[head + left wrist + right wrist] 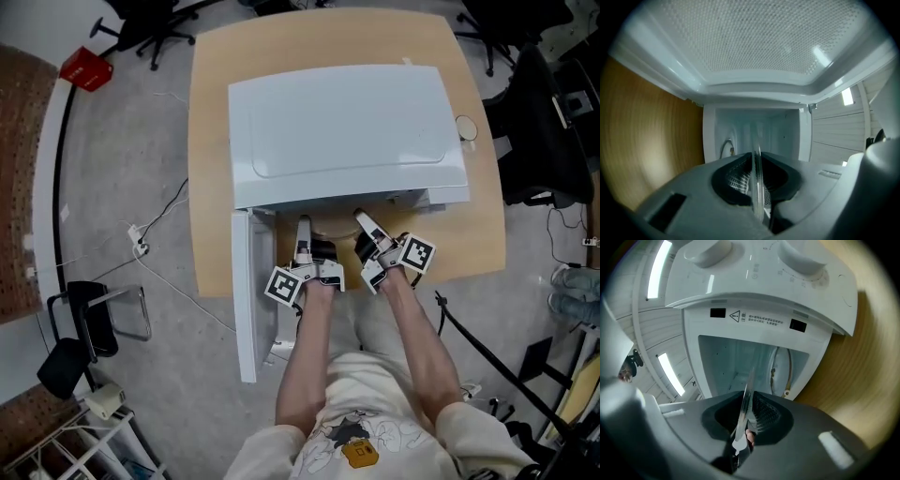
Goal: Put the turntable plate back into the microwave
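Note:
A clear glass turntable plate (757,187) is held edge-on between both grippers at the mouth of a white microwave (347,127). My left gripper (757,161) is shut on the plate's rim and points into the open cavity (754,129). Shut on the opposite rim (744,416) is my right gripper (749,404), facing the cavity (740,364) below the knob panel (754,268). In the head view the left gripper (303,230) and right gripper (367,225) reach under the microwave's front edge. From there the plate itself is hard to make out.
The microwave door (251,291) stands open at the left, past the front edge of the wooden table (211,187). A small round object (466,128) lies at the microwave's right. Office chairs, a red box (86,68) and cables (159,272) are on the floor around.

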A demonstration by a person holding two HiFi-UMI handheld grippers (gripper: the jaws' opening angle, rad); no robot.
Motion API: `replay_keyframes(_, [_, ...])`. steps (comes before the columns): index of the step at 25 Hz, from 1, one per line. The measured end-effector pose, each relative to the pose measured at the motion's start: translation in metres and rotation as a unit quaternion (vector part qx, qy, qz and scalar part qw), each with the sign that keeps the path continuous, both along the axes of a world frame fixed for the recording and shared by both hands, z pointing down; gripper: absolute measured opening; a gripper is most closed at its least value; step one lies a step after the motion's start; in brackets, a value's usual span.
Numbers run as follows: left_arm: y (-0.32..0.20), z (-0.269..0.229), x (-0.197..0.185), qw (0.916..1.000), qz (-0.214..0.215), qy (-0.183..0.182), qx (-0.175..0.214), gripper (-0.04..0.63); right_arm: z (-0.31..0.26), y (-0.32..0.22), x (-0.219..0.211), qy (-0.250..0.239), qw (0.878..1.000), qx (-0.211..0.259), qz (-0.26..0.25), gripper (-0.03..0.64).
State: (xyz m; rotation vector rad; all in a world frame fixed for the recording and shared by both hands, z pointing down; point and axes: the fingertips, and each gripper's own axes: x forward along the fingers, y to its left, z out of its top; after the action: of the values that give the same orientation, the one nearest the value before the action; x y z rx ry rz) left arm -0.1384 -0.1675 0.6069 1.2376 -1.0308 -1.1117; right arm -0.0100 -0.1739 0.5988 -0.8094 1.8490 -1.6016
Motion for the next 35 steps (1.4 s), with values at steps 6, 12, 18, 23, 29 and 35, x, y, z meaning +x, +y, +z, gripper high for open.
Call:
replay_keyframes(6, [-0.027,0.013,-0.002,0.9996,-0.024,0.013,-0.011,0.037,0.012,-0.029,-0.002,0.009,1.000,-0.013,0.001,0.060])
replay_keyframes(12, [-0.048,0.030,-0.010,0.9986,-0.032,-0.002,-0.041,0.037,0.022,-0.051,-0.008,-0.003,0.999,-0.037,0.027,0.061])
replay_keyframes(18, [-0.060,0.051,-0.012,0.9957,-0.031,-0.019,-0.085,0.038,0.037,-0.062,-0.007,0.007,0.996,-0.075,0.046,0.061])
replay_keyframes(23, [-0.068,0.055,-0.012,0.9939,-0.030,-0.005,-0.106,0.032,0.044,-0.068,-0.005,0.014,0.992,-0.105,0.070,0.048])
replay_keyframes(29, [-0.040,0.049,0.001,0.9925,-0.008,-0.015,-0.121,0.064,0.049,-0.072,-0.001,0.018,0.989,-0.122,0.087,0.032])
replay_keyframes(35, [-0.026,0.050,0.021,0.9930,0.033,-0.003,-0.114,0.047,0.052,-0.076,0.001,0.037,0.987,-0.129,0.091,0.034])
